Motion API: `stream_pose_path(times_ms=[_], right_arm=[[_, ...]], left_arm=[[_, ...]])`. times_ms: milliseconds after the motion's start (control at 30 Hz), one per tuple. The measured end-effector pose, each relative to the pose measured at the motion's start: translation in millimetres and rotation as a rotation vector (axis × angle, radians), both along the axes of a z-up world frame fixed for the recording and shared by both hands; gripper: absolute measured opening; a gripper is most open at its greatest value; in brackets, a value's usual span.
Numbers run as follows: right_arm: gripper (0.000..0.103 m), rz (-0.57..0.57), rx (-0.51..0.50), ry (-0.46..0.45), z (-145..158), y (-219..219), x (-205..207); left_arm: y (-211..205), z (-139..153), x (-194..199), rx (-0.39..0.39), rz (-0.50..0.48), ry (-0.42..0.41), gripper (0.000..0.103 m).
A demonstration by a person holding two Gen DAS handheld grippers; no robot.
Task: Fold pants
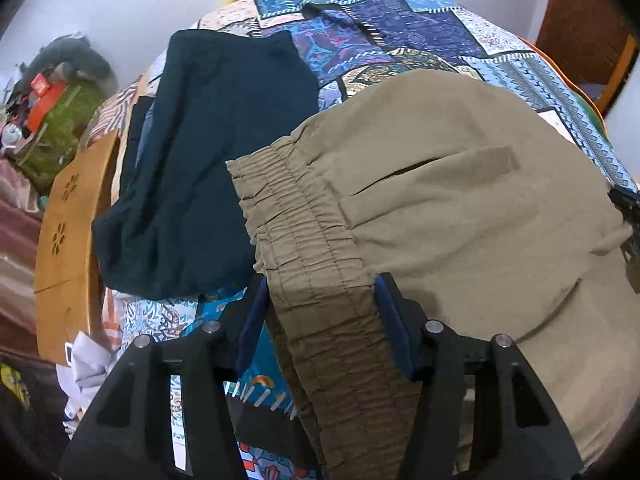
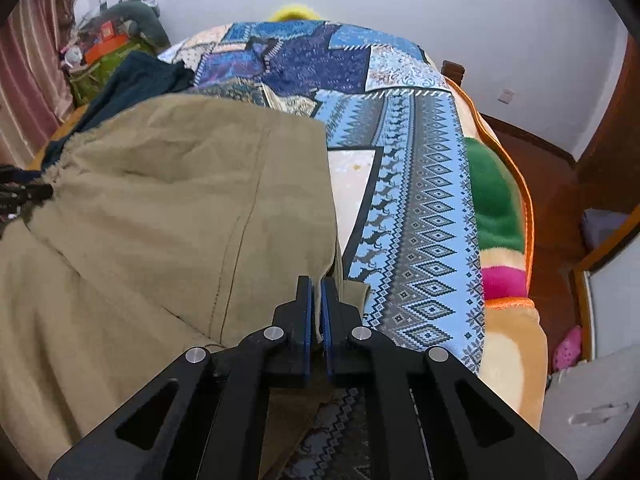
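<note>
Khaki pants (image 1: 440,184) lie on a patterned blue bedspread (image 1: 400,32), elastic waistband (image 1: 304,248) toward the left. My left gripper (image 1: 320,284) is open, its blue pads on either side of the waistband, which passes between them. In the right wrist view the pants (image 2: 160,208) fill the left half. My right gripper (image 2: 317,284) is shut on the pants' right edge near a seam. The left gripper's tip (image 2: 20,194) shows at the far left of that view.
A folded dark navy garment (image 1: 208,160) lies beside the waistband. A wooden headboard (image 1: 68,236) and clutter (image 1: 52,104) are left. Bedspread (image 2: 420,200) and a fleece blanket (image 2: 496,208) lie right of the pants, then wooden floor (image 2: 552,184).
</note>
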State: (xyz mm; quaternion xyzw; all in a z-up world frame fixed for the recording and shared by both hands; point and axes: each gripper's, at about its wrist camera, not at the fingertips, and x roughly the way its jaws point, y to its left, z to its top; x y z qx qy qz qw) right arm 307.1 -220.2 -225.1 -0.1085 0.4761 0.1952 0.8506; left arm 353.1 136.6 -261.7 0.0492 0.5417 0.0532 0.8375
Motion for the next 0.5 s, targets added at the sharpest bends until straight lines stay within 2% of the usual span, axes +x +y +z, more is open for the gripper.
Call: stream_pose_path(times_ms=[133, 300, 500], right_arm=[[0.004, -0.015, -0.010, 0.027, -3, 1, 4], [0.004, -0.033, 0.026, 0.057, 5, -4, 8], [0.009, -0.078, 0.098, -0.032, 42, -14, 7]], left_arm=[[4, 1, -1, -0.022, -0.007, 0.006, 0.057], [19, 16, -3, -0.140, 0.038, 0.006, 0.057], [30, 51, -8, -0.102, 0.066, -0.097, 0.063]])
